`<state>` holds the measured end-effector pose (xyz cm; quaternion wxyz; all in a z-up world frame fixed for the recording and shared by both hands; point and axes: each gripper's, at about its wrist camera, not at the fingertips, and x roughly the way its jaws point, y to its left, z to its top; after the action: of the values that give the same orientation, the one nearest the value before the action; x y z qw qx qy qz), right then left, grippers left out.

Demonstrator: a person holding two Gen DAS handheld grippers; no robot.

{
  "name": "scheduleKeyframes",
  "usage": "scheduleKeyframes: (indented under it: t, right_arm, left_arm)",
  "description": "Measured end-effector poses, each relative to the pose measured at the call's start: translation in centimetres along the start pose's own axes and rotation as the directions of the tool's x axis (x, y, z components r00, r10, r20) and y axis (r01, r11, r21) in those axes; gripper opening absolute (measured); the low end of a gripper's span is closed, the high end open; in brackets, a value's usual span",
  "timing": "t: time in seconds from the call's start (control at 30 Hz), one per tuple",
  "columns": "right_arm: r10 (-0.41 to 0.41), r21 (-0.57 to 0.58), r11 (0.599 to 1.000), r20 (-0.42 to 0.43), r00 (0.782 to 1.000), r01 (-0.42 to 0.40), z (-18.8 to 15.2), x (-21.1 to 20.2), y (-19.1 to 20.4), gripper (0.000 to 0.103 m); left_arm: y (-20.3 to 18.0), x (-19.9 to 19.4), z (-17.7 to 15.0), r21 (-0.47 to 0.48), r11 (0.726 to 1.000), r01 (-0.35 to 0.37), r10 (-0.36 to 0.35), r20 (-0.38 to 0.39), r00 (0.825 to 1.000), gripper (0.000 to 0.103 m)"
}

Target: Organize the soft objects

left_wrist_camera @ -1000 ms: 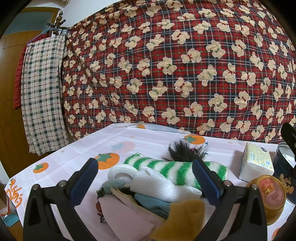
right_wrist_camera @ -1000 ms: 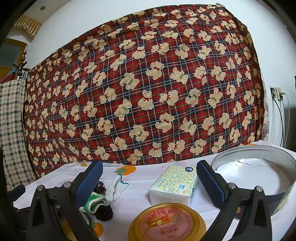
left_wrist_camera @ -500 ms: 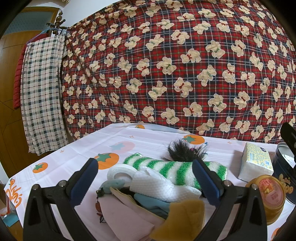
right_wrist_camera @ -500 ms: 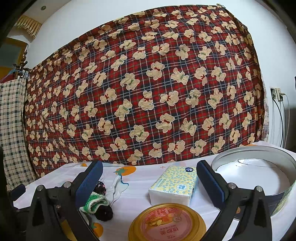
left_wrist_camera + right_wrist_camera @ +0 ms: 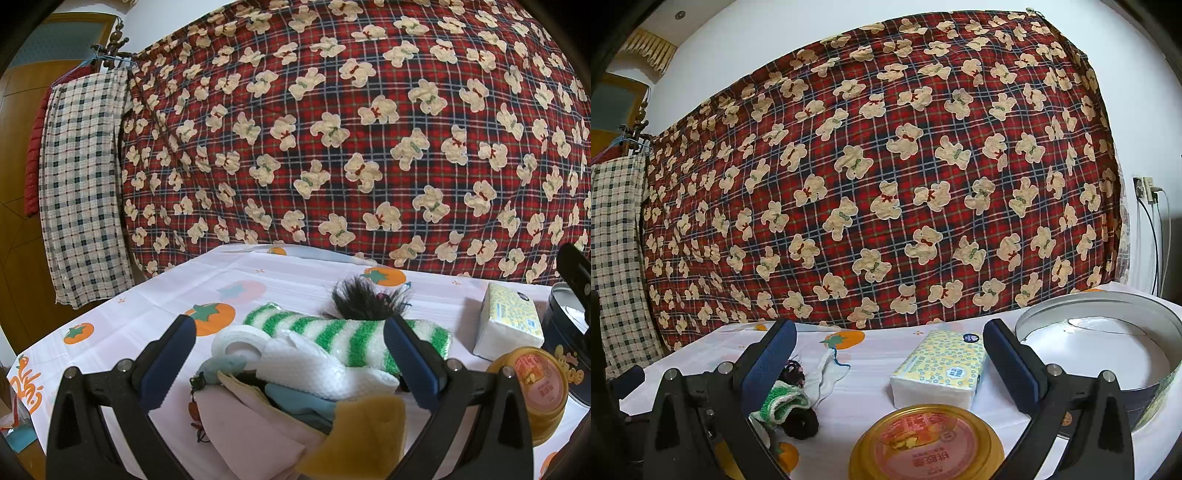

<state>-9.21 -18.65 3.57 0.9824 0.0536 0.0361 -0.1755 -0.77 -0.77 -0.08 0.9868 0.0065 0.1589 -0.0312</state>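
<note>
Left claw (image 5: 286, 354): spread wide, empty, above the soft pile.
Soft pile: green-striped sock (image 5: 347, 336), white cloth (image 5: 314, 365), tape roll (image 5: 238, 341), near the bench's (image 5: 147, 295) front edge.
Right claw (image 5: 886, 363): released, holding nothing.
Beyond it: tissue pack (image 5: 942, 365), yellow lid (image 5: 927, 443), round tin (image 5: 1108, 354) toward the right edge.

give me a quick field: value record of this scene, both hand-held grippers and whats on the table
left hand-held gripper: open, empty, above the soft pile
right hand-held gripper: open, empty, facing the tissue pack
soft pile: green-striped knit, white cloth, tape roll, yellow sponge, black fuzzy item
tissue pack: lying flat, between pile and tin
round tin: open, looks empty inside
gold-lidded container: closed, nearest the right gripper
table cover: white with orange fruit print
</note>
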Motion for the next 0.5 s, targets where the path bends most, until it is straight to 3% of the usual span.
scheduleKeyframes:
  t: [0.5]
  right_arm:
    - [0.007,-0.002,1.0,-0.007,1.0,-0.007,-0.04,0.07,0.02,0.102]
  left_arm:
    - [0.06,-0.36,-0.09,-0.012,1.0,0.018,-0.018,-0.004,1.0,0.103]
